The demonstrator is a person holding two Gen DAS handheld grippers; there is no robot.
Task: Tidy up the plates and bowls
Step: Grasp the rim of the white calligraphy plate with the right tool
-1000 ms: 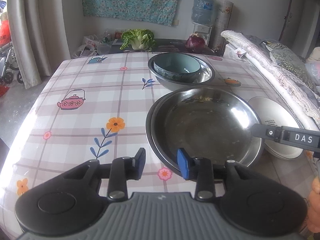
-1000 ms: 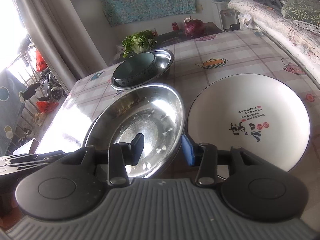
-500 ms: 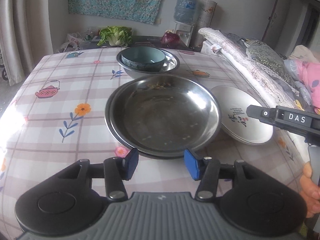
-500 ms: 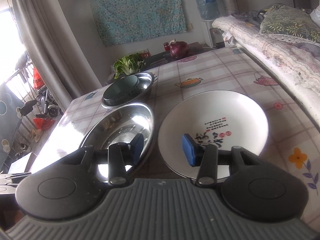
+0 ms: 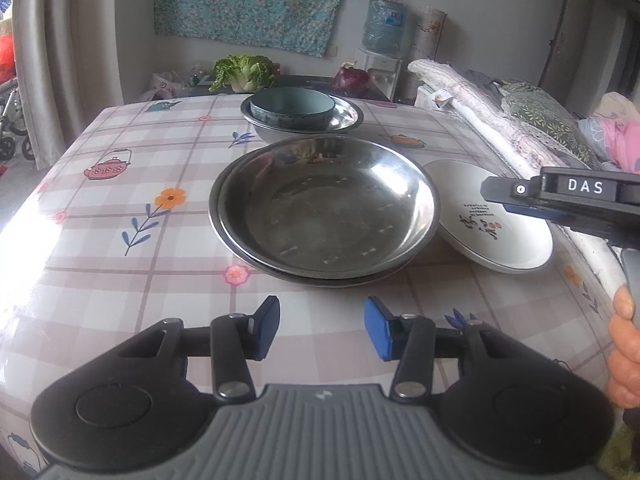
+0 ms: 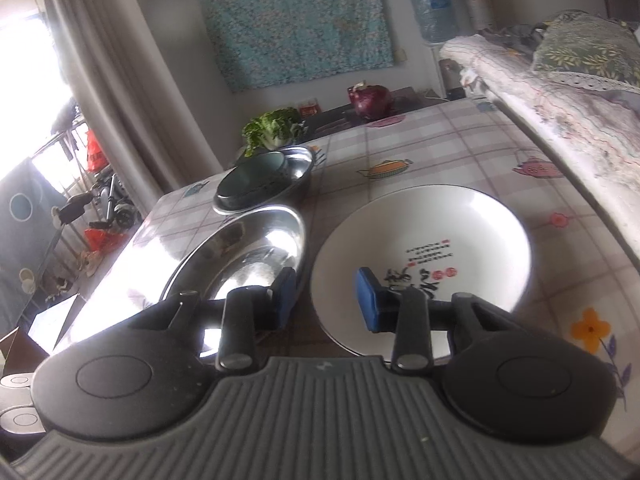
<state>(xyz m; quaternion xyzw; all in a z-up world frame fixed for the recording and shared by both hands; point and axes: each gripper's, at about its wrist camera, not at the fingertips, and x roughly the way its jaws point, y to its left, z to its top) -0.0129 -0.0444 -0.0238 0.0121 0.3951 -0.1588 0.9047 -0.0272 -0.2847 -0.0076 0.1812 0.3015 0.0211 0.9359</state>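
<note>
Plates and bowls lie ahead of my two claws: my left gripper, low centre of its frame, is closing on nothing above bare tablecloth. My right gripper is closing too, empty, its pads straddling the white plate's near-left rim. Beyond sit the stacked steel plates, then the teal bowl inside a steel bowl, upper centre.

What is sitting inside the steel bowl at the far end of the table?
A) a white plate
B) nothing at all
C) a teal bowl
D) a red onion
C: a teal bowl is nested in the far steel bowl, while the white plate lies by itself on the table and the onion rests on the dark counter beyond the table.
</note>
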